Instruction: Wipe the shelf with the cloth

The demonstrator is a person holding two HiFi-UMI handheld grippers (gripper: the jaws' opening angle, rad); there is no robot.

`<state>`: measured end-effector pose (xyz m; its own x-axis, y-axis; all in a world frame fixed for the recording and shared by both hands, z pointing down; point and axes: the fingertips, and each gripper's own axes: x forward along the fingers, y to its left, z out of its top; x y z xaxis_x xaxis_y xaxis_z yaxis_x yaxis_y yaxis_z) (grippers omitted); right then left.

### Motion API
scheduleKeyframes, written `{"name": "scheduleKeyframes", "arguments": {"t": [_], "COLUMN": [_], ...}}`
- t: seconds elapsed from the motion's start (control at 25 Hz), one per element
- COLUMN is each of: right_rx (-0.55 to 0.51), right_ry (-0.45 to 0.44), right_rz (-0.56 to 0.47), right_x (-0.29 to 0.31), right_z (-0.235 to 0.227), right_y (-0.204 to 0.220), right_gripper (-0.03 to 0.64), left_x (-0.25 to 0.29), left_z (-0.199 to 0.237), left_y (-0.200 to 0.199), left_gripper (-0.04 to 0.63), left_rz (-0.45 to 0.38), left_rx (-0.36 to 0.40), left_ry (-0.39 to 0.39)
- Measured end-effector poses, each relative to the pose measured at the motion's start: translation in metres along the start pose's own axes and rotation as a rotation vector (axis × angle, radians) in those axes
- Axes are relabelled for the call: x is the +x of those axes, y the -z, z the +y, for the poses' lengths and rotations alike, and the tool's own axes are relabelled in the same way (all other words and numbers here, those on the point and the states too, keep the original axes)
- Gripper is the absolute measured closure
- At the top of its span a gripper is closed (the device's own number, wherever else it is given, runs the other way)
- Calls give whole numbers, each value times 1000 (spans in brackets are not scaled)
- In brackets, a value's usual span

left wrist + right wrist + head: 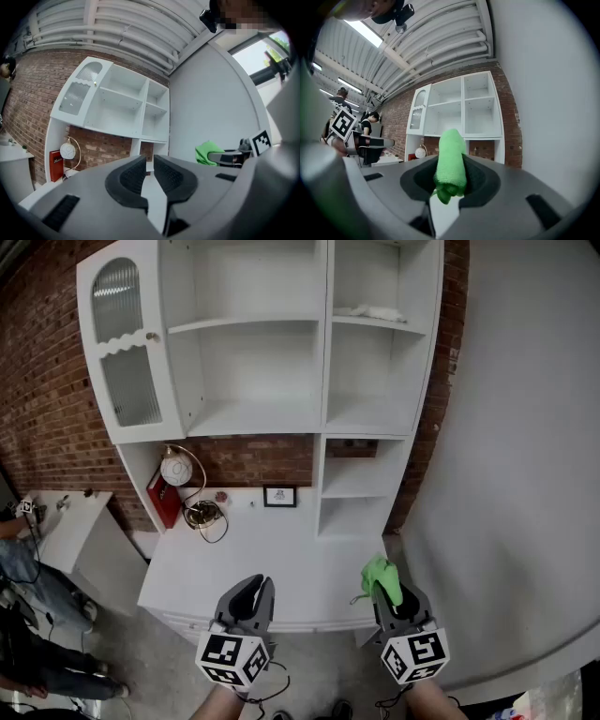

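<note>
The right gripper point(452, 171) clamps a rolled green cloth point(451, 145), long axis along the jaws, tip pointing at the white shelf point(258, 418). The left gripper point(150, 171) is empty, jaws together

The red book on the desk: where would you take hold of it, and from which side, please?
Take the red book by its upper front edge, coming from the front. It stands upright against the white side panel, with the lamp close at its right, so that edge looks freest.
</note>
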<state>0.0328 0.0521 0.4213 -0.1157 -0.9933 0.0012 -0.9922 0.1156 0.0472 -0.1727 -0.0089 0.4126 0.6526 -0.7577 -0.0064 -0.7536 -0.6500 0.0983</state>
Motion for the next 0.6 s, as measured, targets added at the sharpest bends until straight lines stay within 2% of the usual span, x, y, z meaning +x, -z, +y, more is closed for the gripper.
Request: {"name": "scheduleKeyframes", "arguments": {"t": [0.24, 0.6], "right_rx": [32, 48], "right_ry": [11, -20], "right_rz": [10, -16], "right_x": [-20, -35], "right_z": [-40, -79], "right_y": [13, 13], "right_gripper": [514, 514], "left_x": [14, 30], "left_z": [-39, -74], "left_y": [7, 3], "left_gripper": [546, 546], "left_rz": [18, 8], "left_rx": [2, 32], "left_ry": [6, -21]}}
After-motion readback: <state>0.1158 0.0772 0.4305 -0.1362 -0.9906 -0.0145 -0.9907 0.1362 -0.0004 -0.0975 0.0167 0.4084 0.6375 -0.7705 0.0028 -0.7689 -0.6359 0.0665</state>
